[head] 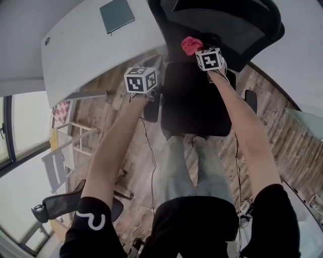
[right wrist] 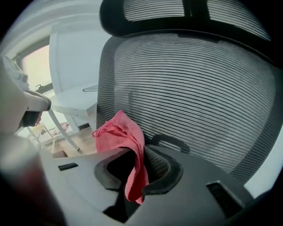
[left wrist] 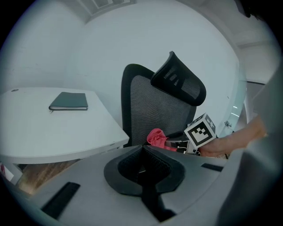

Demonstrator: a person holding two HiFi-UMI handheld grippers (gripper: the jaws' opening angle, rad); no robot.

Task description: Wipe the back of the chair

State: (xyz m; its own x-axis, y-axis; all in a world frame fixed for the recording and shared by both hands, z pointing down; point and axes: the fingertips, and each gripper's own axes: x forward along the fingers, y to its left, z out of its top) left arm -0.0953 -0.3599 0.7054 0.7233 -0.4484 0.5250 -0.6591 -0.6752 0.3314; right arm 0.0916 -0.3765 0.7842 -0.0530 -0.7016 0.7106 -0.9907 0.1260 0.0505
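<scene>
Head view: desk [head: 81,50] beside chair [head: 194,101].

A white rounded tabletop [head: 86,45] fills the upper left of the head view, with a closed dark green notebook [head: 117,15] lying flat near its top edge. Brown wooden plank flooring [head: 282,131] spreads below. At the left edge stands a white slatted wooden frame [head: 65,151], and a second black mesh seat [head: 60,204] sits lower left.

No text, label, brand or number can be read.
</scene>
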